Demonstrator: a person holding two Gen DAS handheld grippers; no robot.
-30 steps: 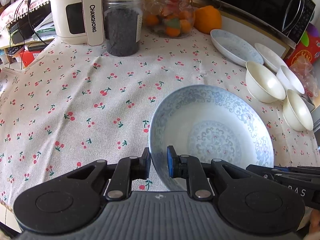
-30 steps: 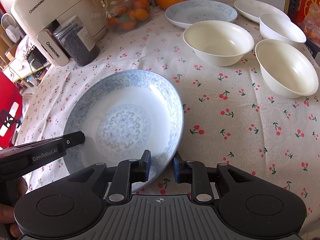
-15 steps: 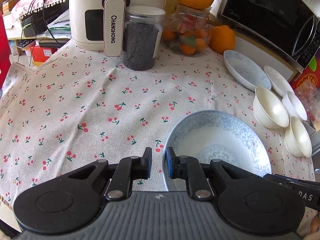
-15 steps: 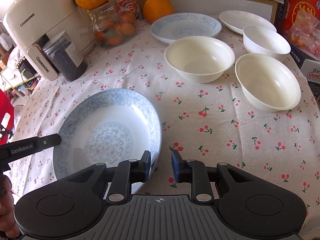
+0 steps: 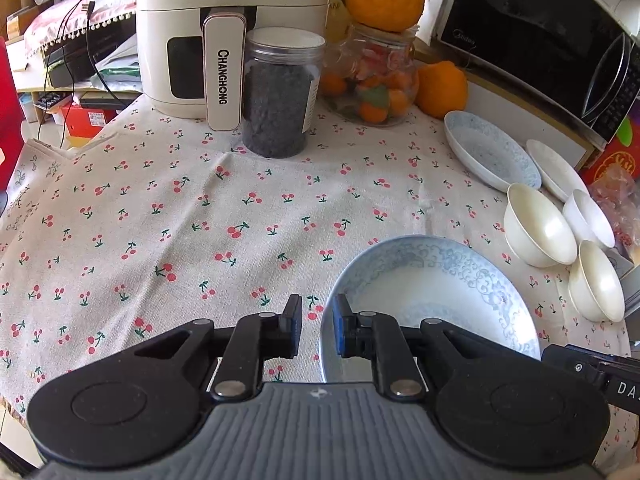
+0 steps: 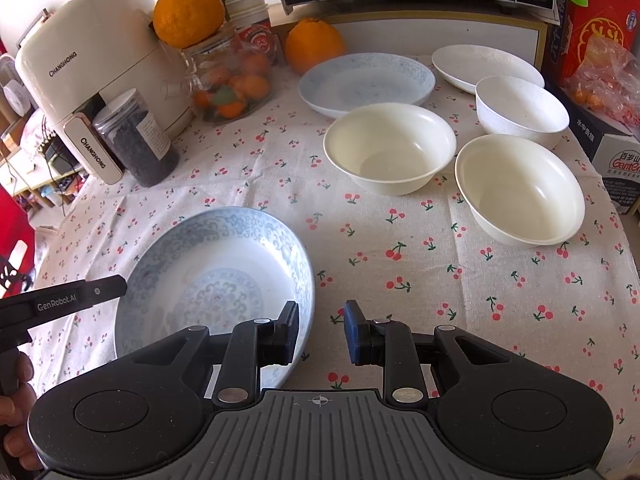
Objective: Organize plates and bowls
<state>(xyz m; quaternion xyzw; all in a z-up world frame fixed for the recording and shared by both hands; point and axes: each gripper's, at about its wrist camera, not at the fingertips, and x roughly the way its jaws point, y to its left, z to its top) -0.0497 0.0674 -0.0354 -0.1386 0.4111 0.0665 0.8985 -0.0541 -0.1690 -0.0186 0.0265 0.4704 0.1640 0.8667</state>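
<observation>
A blue-patterned deep plate [image 6: 216,276] lies flat on the cherry-print tablecloth; it also shows in the left wrist view [image 5: 432,300]. My left gripper [image 5: 317,326] is open and empty, just off the plate's left rim. My right gripper [image 6: 321,330] is open and empty, its left finger over the plate's right rim. A second blue plate [image 6: 366,82] and a white plate [image 6: 486,66] sit at the back. Three white bowls stand at the right: one [image 6: 390,146], one [image 6: 520,188], one [image 6: 522,110].
A white air fryer [image 5: 224,36], a jar of dark grains [image 5: 280,96], a glass jar of fruit [image 5: 374,80] with oranges, and a microwave [image 5: 540,32] line the back. Boxes [image 6: 612,152] stand at the right edge. The table edge [image 5: 16,400] is near left.
Both grippers have let go of the blue plate's rim, opened and drawn back. The plate went from tilted to lying flat on the cloth.
</observation>
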